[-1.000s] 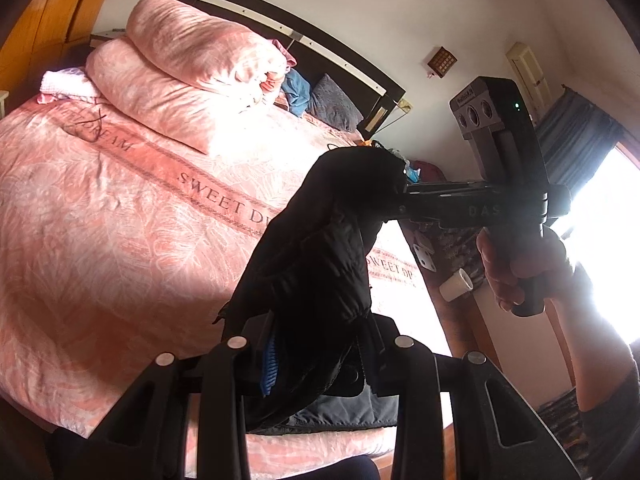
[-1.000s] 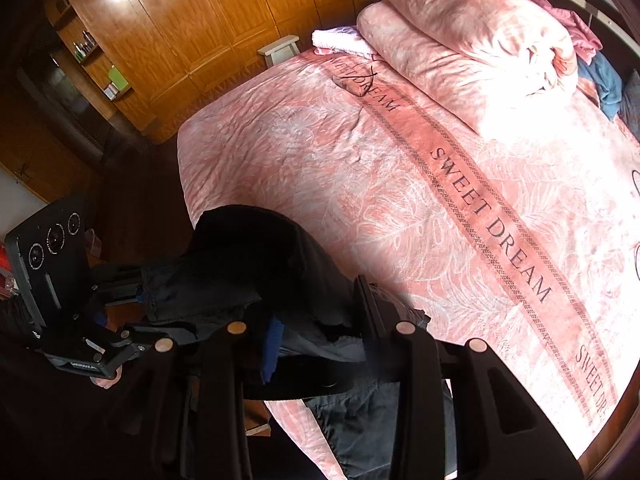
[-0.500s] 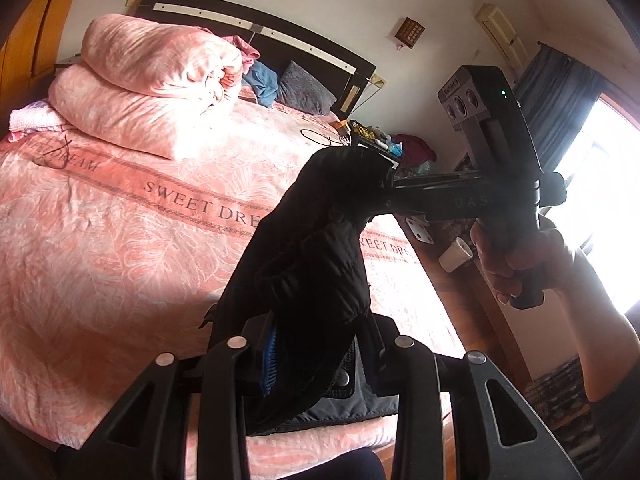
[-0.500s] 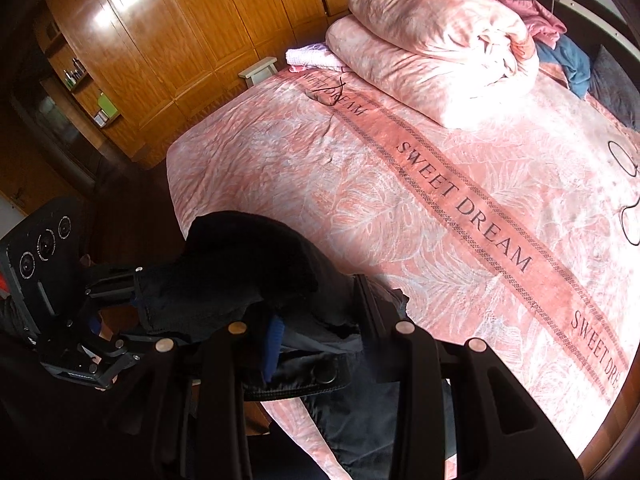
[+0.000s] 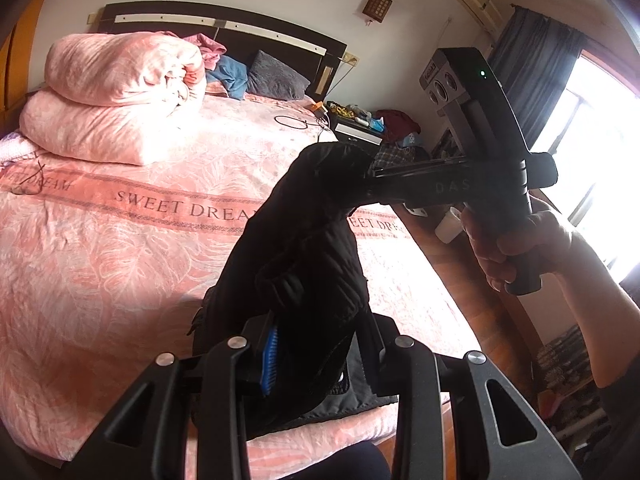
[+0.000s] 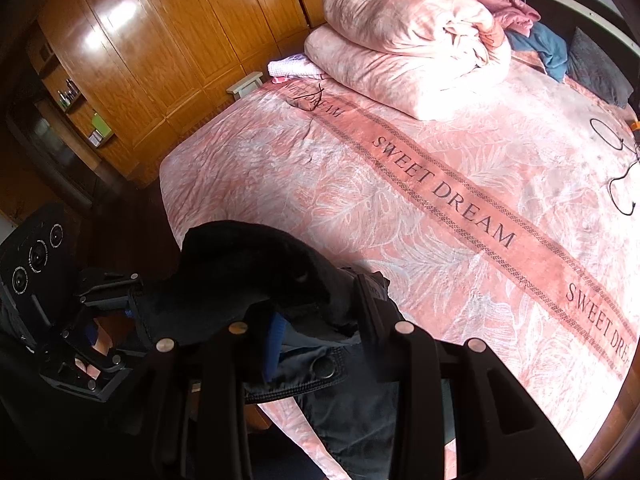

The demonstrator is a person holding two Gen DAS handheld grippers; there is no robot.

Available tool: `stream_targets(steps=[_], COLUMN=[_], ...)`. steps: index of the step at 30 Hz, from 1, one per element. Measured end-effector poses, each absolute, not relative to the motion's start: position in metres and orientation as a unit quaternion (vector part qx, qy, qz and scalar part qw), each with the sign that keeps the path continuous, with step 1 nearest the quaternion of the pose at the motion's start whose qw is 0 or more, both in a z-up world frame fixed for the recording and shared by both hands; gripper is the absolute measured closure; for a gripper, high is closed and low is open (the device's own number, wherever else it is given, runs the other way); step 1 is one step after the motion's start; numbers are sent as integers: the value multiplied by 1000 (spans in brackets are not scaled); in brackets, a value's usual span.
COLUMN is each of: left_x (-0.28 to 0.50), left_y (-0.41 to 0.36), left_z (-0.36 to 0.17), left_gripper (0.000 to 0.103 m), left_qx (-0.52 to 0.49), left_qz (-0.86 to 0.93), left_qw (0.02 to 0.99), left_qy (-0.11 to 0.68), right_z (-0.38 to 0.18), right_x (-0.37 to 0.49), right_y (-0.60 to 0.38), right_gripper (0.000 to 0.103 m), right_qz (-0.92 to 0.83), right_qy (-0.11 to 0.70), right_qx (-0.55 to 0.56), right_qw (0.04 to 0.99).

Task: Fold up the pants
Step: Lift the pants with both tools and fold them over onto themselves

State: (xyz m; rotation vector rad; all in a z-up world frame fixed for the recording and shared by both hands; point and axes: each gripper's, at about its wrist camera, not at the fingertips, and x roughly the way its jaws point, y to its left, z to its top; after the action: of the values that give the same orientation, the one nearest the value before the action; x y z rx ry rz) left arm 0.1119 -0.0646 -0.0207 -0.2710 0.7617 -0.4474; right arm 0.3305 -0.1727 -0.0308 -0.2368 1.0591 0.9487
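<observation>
I hold a gripper in each hand above the near edge of a wide bed, and black pants hang bunched between the two tools.

From the left wrist camera, my left gripper sits at 6 o'clock. Its jaws are drawn partway together and clamp a thick fold of the dark fabric, with a blue pad showing against the cloth on the left side. The pants rise from there toward 1 o'clock, where my right gripper pinches the upper end. My right hand grips its handle at 3 o'clock, in front of a bright window.

From the right wrist camera, my right gripper is at 6 o'clock, also partly closed on the cloth; a waistband with a round button lies just below the jaws. More of the garment trails down over the edge of the bed at 6 o'clock. My left gripper holds the other end at 8 o'clock.

The pink bedspread carries a band reading "SWEET DREAM". A rolled pink quilt lies at 12 o'clock, and wooden wardrobe doors fill 10 o'clock.
</observation>
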Motion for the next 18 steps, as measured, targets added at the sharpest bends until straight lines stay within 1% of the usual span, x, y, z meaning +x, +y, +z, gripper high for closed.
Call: stream_targets(steps=[18], left_x=[115], left_y=[-145], left_z=[-46], left_gripper=[70], left_qx=[-66], left_qz=[-259], left_qw=[878], left_qy=[398], right_z=[-63], right_x=[331], right_y=[-250], right_gripper=[71], right_qz=[408], right_qy=[484], right_qx=[-75], right_qw=[770])
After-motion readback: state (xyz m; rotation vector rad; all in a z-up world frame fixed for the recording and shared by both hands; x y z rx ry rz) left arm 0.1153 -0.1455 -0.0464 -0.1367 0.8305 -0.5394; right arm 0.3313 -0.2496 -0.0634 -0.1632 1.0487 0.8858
